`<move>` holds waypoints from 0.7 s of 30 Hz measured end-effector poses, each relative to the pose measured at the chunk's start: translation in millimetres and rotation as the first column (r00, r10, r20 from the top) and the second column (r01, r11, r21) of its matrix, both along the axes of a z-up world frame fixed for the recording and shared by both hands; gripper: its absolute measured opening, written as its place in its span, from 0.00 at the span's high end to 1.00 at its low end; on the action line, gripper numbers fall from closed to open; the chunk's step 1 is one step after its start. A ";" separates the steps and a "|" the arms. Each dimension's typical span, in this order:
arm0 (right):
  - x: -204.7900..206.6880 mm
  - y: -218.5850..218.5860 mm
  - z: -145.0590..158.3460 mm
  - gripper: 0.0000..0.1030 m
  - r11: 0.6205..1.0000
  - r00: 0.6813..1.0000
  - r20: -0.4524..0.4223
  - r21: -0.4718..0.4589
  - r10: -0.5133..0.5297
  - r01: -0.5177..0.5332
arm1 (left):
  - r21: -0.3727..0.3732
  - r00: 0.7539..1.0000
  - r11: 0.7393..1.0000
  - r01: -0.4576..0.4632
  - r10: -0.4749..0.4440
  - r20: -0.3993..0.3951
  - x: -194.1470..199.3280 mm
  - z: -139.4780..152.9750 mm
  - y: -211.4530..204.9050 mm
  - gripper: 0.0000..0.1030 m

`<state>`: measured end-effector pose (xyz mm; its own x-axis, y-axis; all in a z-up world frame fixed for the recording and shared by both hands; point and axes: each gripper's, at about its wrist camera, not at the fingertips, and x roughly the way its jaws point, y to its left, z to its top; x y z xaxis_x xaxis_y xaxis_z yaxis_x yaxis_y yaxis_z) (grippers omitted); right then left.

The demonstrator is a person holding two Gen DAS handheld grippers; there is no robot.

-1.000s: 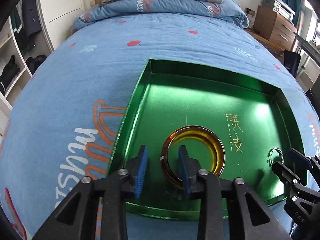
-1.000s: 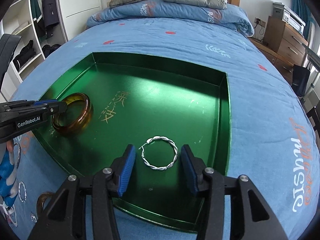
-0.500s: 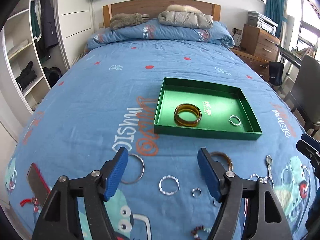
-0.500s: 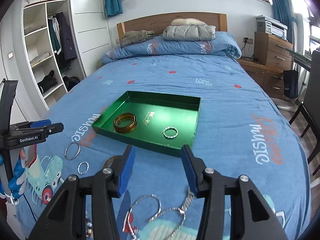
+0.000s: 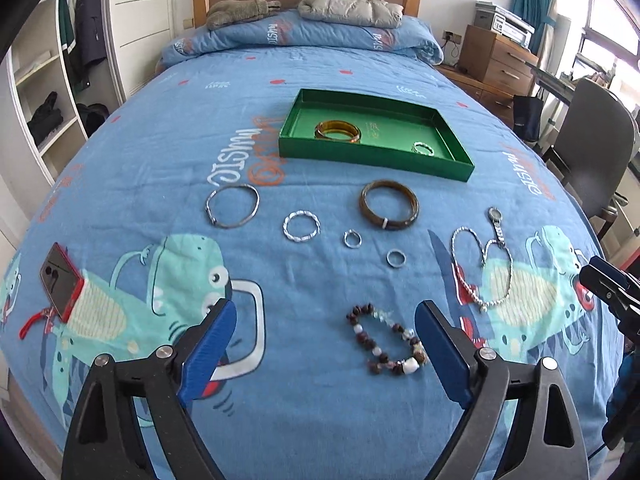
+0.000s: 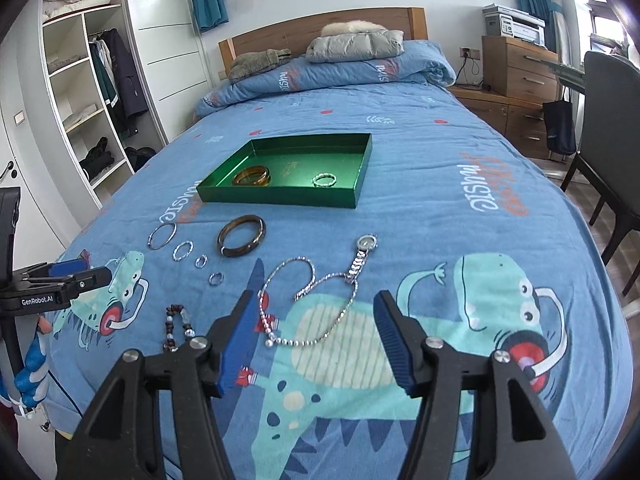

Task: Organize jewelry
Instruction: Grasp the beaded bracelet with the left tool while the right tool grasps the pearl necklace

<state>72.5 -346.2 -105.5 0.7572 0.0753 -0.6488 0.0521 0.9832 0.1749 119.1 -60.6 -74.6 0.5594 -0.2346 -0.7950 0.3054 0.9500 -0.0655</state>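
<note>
both empty and opening over the loose pieces: left gripper (image 5: pixel 324 346) above the bead bracelet (image 5: pixel 386 340), right gripper (image 6: pixel 316 334) above the chain (image 6: pixel 308 300), green tray (image 5: pixel 372 158) waiting beyond.

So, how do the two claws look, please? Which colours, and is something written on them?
Both are black plastic frames with silver screws. The left claw and the right claw each have two ribbed blue pads. Seen from the right wrist camera, the left one carries a white "GenRobot.AI" label.
</note>
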 end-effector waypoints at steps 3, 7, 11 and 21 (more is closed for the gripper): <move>-2.8 2.6 -14.7 0.37 1.000 1.000 -0.029 0.009 0.000 0.001 | 0.009 0.999 1.000 0.016 -0.016 -0.035 -12.3 -20.9 -8.8 0.12; -4.0 3.5 -34.7 0.35 1.000 0.998 -0.068 0.016 0.003 -0.002 | 0.047 0.997 0.998 0.038 -0.035 -0.073 -17.6 -48.9 -24.9 0.12; -5.1 0.4 -45.2 0.34 1.000 0.996 -0.085 0.028 -0.003 0.006 | 0.067 0.994 0.997 0.044 -0.036 -0.108 -12.4 -69.4 -36.8 0.12; 14.6 -3.1 -66.0 0.34 0.999 0.990 -0.138 0.042 0.009 -0.003 | 0.089 0.988 0.994 0.058 -0.045 -0.145 8.1 -97.9 -52.6 0.12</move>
